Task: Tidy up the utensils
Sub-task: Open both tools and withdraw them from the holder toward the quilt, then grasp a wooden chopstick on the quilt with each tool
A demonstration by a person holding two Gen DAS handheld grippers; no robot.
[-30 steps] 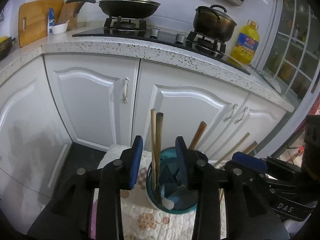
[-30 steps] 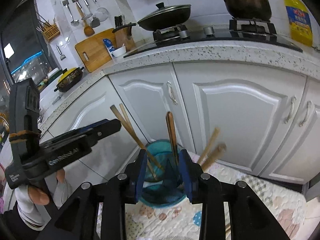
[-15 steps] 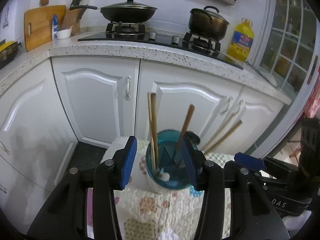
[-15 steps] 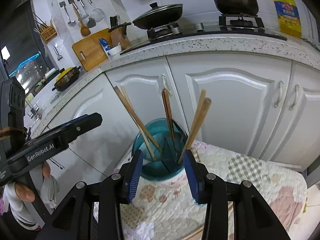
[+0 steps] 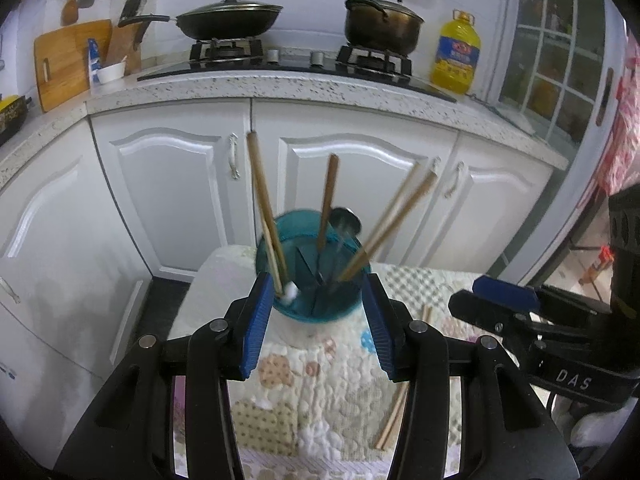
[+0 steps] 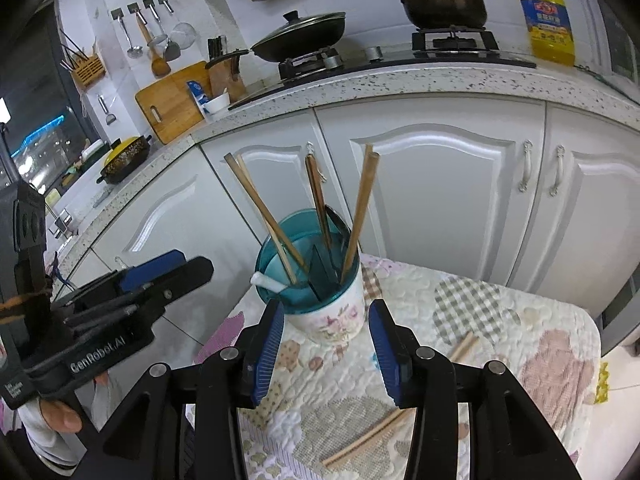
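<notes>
both tools, left [image 5: 316,320] and right [image 6: 326,340], gape apart near the utensil holder [image 6: 320,292].

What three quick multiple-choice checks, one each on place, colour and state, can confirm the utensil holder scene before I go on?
1. Where do the loose chopsticks lie?
A. On the quilted cloth
B. On the stove
C. On the cutting board

2. What colour is the insert rim of the utensil holder?
A. Red
B. Teal
C. Yellow

3. How stand the jaws of the right gripper?
A. Shut on a chopstick
B. Shut on the holder
C. Open, holding nothing

Answers: 1 A, the pair rests on the cloth near the gripper; 2 B, the rim above the floral white cup is teal; 3 C, the blue pads stand wide apart with only cloth between them.
</notes>
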